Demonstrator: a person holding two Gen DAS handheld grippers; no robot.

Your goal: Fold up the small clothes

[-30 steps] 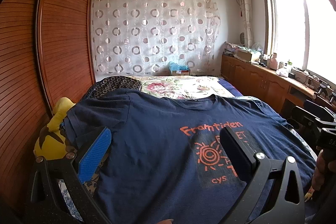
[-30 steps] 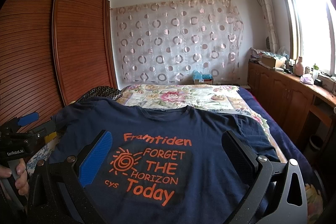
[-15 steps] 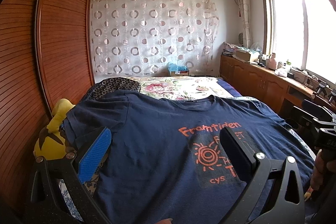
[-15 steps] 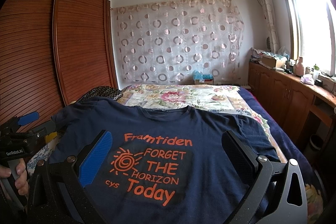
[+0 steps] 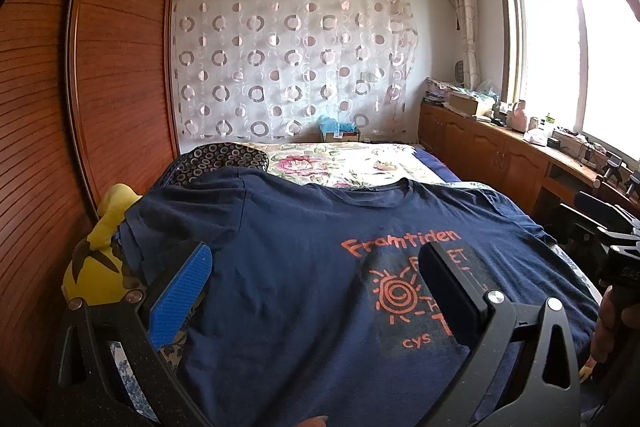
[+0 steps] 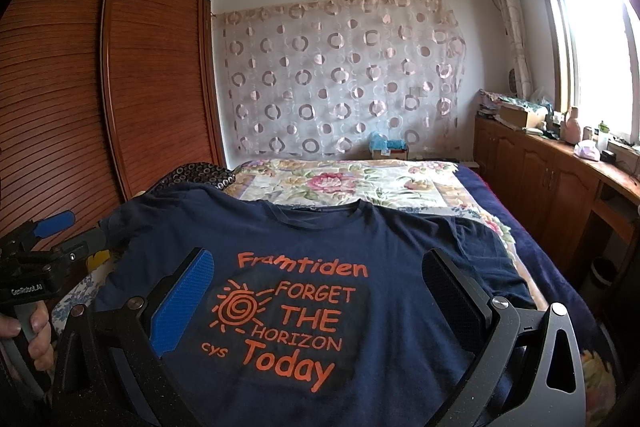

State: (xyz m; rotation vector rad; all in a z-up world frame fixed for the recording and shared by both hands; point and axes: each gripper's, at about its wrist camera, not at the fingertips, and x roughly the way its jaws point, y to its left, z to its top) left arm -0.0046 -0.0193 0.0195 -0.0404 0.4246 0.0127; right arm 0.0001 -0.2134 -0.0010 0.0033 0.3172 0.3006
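Observation:
A navy T-shirt (image 5: 304, 259) (image 6: 400, 251) with orange lettering lies spread flat, front up, on the bed, its collar toward the far wall. My left gripper (image 5: 316, 255) hovers open above the shirt's left half with nothing between its fingers. My right gripper (image 6: 318, 263) hovers open over the print at the shirt's middle, also holding nothing. The left gripper's body and the hand holding it (image 6: 28, 291) show at the left edge of the right wrist view. The right gripper (image 5: 608, 231) appears at the right edge of the left wrist view.
A floral bedspread (image 6: 340, 187) covers the bed beyond the shirt. A yellow plush toy (image 5: 100, 259) lies between bed and wooden wardrobe (image 5: 80, 107) on the left. A dark patterned pillow (image 5: 220, 159) sits at the far left. Low wooden cabinets (image 6: 540, 179) with clutter run under the window at right.

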